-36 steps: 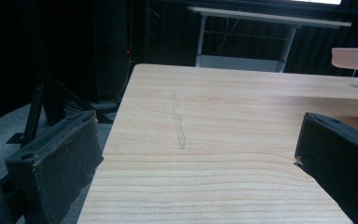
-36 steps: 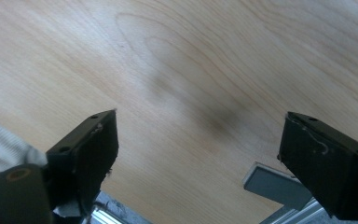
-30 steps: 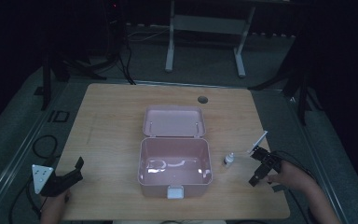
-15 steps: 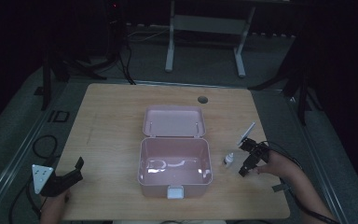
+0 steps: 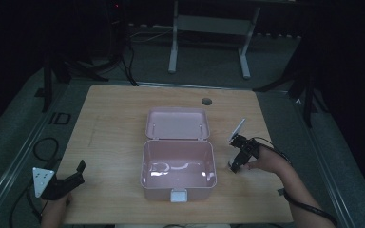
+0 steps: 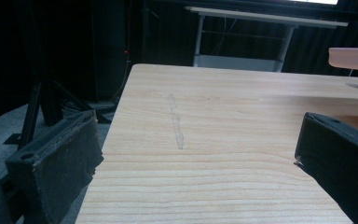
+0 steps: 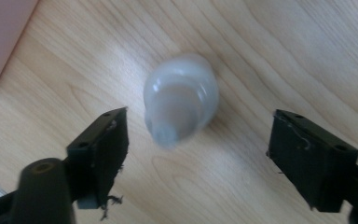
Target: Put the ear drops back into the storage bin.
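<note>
Wooden table (image 5: 114, 118) sitting in dark room, open pink box (image 5: 178, 164) lying at centre. Right gripper (image 7: 196, 154) hovering over small translucent white bottle (image 7: 181, 102), jaws spread wide either side, gripping nothing; bottle resting on wood just right of box. Left gripper (image 5: 73, 175) idling at table's near left corner, jaws gaping, holding nothing.

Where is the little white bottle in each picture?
High view: the little white bottle lies on the table, right of the pink box, under the right tool.
Right gripper view: it sits mid-picture between the open jaws, the pink box at top left.
Left gripper view: I can't find it there.
Shared landmark: the pink box.
</note>
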A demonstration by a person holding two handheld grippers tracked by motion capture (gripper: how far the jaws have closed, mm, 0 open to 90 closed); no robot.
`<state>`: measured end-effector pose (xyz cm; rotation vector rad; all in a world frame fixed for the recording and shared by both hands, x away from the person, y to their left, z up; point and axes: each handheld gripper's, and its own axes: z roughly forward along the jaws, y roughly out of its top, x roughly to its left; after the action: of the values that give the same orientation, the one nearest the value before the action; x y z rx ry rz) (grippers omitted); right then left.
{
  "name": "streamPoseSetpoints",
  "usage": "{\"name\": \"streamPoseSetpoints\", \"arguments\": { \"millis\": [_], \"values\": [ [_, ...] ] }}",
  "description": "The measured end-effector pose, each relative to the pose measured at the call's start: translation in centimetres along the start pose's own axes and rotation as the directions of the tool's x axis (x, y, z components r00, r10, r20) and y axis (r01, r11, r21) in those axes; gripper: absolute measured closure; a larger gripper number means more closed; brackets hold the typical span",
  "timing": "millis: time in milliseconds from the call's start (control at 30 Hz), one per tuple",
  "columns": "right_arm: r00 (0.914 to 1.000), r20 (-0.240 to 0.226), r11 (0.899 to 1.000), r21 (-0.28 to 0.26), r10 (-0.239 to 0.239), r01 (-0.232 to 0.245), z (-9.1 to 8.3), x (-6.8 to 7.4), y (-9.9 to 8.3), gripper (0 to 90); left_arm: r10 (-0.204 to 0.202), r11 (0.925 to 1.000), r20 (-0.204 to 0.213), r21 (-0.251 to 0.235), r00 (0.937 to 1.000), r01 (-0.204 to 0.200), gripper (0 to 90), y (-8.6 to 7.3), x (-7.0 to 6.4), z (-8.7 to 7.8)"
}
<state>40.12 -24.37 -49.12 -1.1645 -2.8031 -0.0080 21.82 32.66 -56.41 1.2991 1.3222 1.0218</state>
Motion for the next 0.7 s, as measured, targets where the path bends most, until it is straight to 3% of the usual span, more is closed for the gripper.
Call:
{"name": "streamPoseSetpoints", "arguments": {
  "millis": [233, 533, 700],
  "values": [
    [0.9998, -0.014, 1.000, 0.024, -0.015, 0.015, 0.8, 0.4, 1.0, 39.2, 0.000, 1.0000, 0.001, 0.000, 1.0000, 0.000, 0.4, 0.0, 0.0, 0.0],
    [0.9997, -0.020, 0.999, 0.046, -0.013, 0.014, 1.2, 0.5, 1.7, 51.5, -0.001, 1.0000, 0.002, 0.001, 1.0000, 0.001, 0.4, 0.0, 0.0, 0.0],
    [0.9994, 0.005, 0.998, 0.051, -0.035, 0.035, 1.3, 0.7, 1.9, 58.1, 0.000, 1.0000, 0.001, 0.000, 1.0000, 0.000, 0.4, 0.0, 0.0, 0.0]
  ]
}}
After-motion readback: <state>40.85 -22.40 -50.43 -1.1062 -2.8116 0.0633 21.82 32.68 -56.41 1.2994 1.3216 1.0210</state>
